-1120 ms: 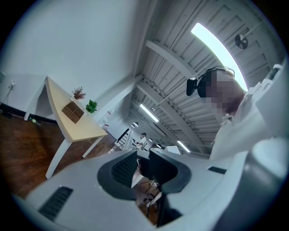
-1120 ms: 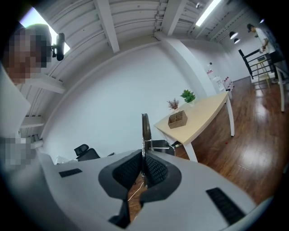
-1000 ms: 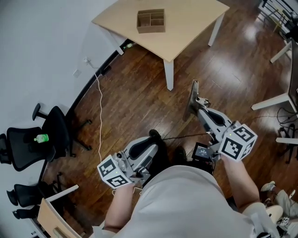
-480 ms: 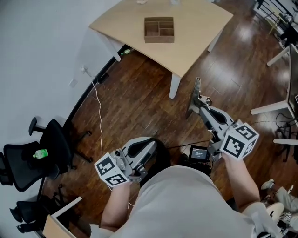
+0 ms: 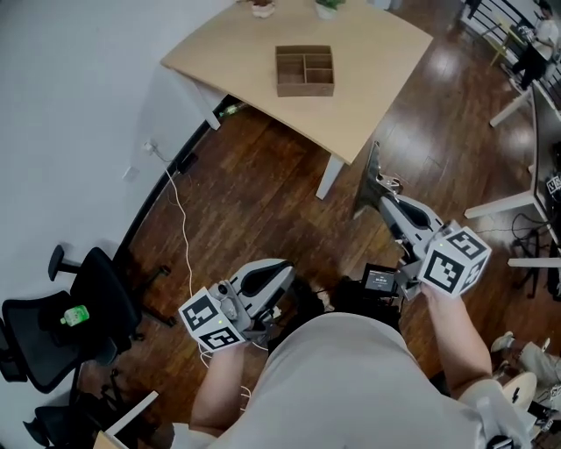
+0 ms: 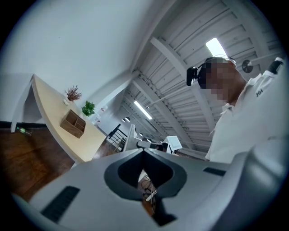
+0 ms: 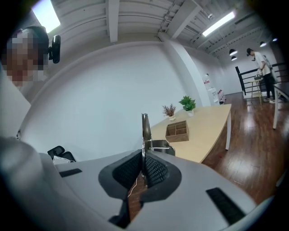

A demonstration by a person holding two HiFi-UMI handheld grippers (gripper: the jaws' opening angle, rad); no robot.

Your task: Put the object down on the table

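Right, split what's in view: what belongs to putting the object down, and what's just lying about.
Job: right gripper, shut on the thin metal object; the table.
Lying about: wooden divided box, potted plants, office chair, green bottle on it, white cable on the floor.

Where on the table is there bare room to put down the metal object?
The table is mostly bare. The widest free patch lies between the wooden box and the near corner. There is also room left of the box and right of it. Only the far edge is crowded, with two small plants. The right gripper holds the metal object.
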